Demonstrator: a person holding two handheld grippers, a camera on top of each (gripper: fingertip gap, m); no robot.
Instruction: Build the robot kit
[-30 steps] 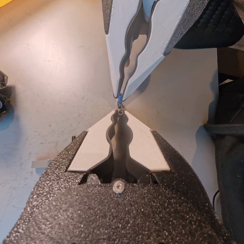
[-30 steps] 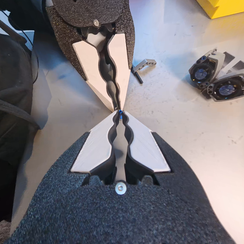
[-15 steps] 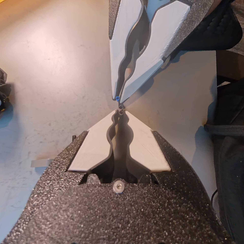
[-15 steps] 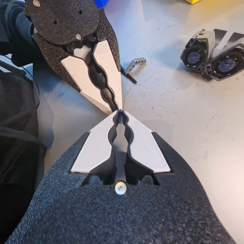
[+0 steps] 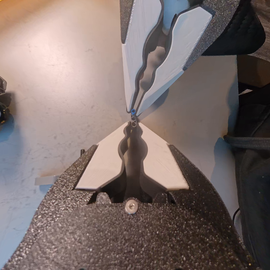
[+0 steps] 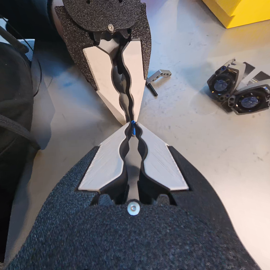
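While the two pairs of tongs meet tip to tip above the pale counter [image 6: 190, 138], the left tongs [image 5: 133, 122] are closed on a small grey beam [image 5: 133, 120] with round holes, whose end sticks out just beyond their tips. The right tongs [image 6: 133, 124] are closed on a small blue pin [image 6: 133, 127], which lies lengthwise in the narrow slot between their white fingers [image 6: 157, 160] with its front end at the very tips. In the left wrist view the right tongs [image 5: 133, 113] come in from above, and the open blue end of the pin [image 5: 133, 111] sits right at the outer end of the grey beam; whether the two actually touch I cannot tell. In the right wrist view the left tongs [image 6: 131, 119] reach in from the far side, and the beam is hidden between their tips. Beyond the right tongs and off to their right side, a grey angled beam [image 6: 160, 75] with a black axle [image 6: 152, 89] lies flat on the counter, close beside the left tongs' body. Farther right rest two dark wheel-like assemblies [image 6: 236, 90], touching each other, with bluish centres. A yellow box [image 6: 241, 11] stands at the far right corner. Dark fabric [image 6: 13, 102] fills the space left of the right tongs.
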